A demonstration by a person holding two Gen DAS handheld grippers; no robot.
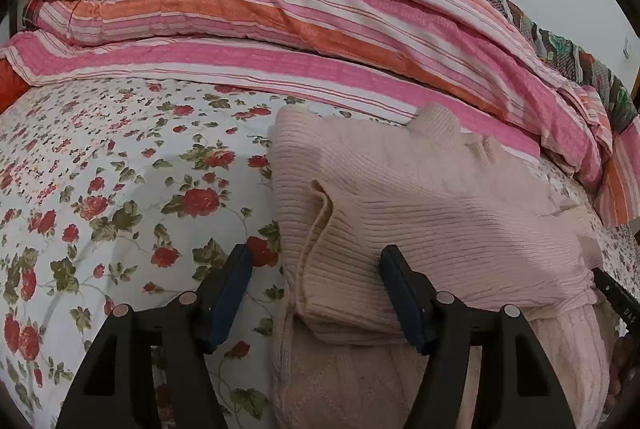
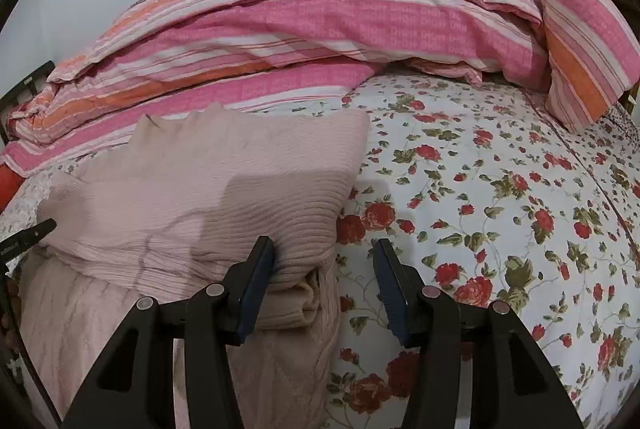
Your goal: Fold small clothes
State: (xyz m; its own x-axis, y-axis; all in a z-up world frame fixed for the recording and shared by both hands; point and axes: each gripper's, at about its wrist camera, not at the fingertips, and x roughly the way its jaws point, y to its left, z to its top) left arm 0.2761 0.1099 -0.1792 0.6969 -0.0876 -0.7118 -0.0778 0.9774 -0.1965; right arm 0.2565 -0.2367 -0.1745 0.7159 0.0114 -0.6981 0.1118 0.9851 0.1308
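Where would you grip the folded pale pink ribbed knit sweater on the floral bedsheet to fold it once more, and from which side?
Probably take the pale pink ribbed knit sweater by its near folded edge, coming from the front along the floral bedsheet. There the layers stack into a thick lip that jaws can straddle. The open left gripper and right gripper already flank it.

Black plastic left claw (image 1: 316,271) and right claw (image 2: 326,263), blue pads, round silver pivot screws.
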